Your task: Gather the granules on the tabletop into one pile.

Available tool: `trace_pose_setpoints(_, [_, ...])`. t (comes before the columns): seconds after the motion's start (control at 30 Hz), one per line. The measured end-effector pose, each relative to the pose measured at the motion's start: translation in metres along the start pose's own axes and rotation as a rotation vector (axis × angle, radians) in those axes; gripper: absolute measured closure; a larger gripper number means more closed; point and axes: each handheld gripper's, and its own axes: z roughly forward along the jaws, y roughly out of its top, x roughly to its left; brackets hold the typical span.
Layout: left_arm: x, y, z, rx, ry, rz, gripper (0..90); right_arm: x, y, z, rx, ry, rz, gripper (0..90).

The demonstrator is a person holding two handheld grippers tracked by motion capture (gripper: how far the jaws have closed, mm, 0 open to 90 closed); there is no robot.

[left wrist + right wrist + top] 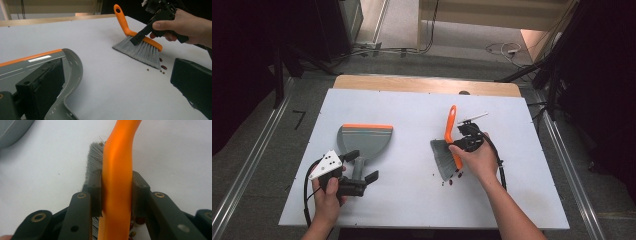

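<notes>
Work in hand: scattered crumbs are being swept toward a dustpan, as judged from the layout.
Right tongs (460, 145): closed on the orange back of the brush (448, 150), right of centre in the high view; in the right gripper view both pads are seen pressed against the orange spine, one on each side.
Reason for that grip: the spine is clamped close to the bristle head, so the bristles can be steered firmly and the long handle is left free, pointing toward the top of the frame.
Brush position: bristles down on the white desk (412, 200), tilted, with the grey bristle edge facing lower left.
Crumbs (451, 181): small dark red and brown bits lie on the desk just below the bristles, touching or nearly touching them; the exact count cannot be told.
Left tongs (362, 172): open at lower left of the high view, one jaw laid over the dustpan's grey handle, the other apart at the right in the left gripper view; no pinch is seen.
Dustpan (364, 137): flat on the desk at left centre, well apart from the crumbs, orange lip toward the top of the frame.
Reason for that placing: the pan is probably being steadied, ready to be turned to receive the sweepings.
</notes>
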Motion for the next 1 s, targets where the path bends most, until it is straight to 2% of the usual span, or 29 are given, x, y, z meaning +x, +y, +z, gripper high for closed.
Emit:
trace_pose_setpoints(0.23, [0.000, 0.000, 0.000, 0.001, -0.001, 0.000, 0.0, -0.007, -0.003, -0.004, -0.011, -0.007, 0.017, 65.9])
trace_pose_setpoints(0.37, [0.000, 0.000, 0.001, 0.001, -0.003, -0.001, 0.0, -0.008, -0.004, -0.007, -0.039, 0.035, 0.015, 66.3])
trace_pose_setpoints(0.4, [0.000, 0.000, 0.001, 0.001, -0.003, -0.002, 0.0, -0.007, -0.003, -0.008, -0.058, 0.059, 0.008, 66.6])
trace_pose_setpoints(0.57, [0.000, 0.001, 0.003, 0.003, -0.004, 0.001, 0.0, 0.001, 0.001, -0.018, -0.078, 0.096, -0.014, 67.7])
trace_pose_setpoints(0.73, [0.000, 0.001, 0.002, 0.001, -0.003, 0.000, 0.0, 0.015, 0.006, -0.038, -0.090, 0.115, -0.112, 67.9])
trace_pose_setpoints(0.8, [0.000, 0.001, 0.002, 0.000, -0.002, 0.000, 0.0, 0.022, 0.007, -0.045, -0.075, 0.126, -0.183, 68.0])
trace_pose_setpoints(0.87, [0.001, 0.001, 0.002, -0.004, -0.003, 0.000, 0.0, 0.031, 0.005, -0.054, -0.051, 0.108, -0.266, 68.0])
trace_pose_setpoints(0.97, [0.001, 0.001, 0.001, -0.004, -0.001, -0.002, 0.0, 0.040, -0.003, -0.064, -0.025, 0.124, -0.376, 68.0])
trace_pose_setpoints(1.0, [0.001, 0.001, 0.001, -0.004, 0.000, -0.001, 0.0, 0.043, -0.006, -0.066, -0.015, 0.125, -0.394, 68.0])
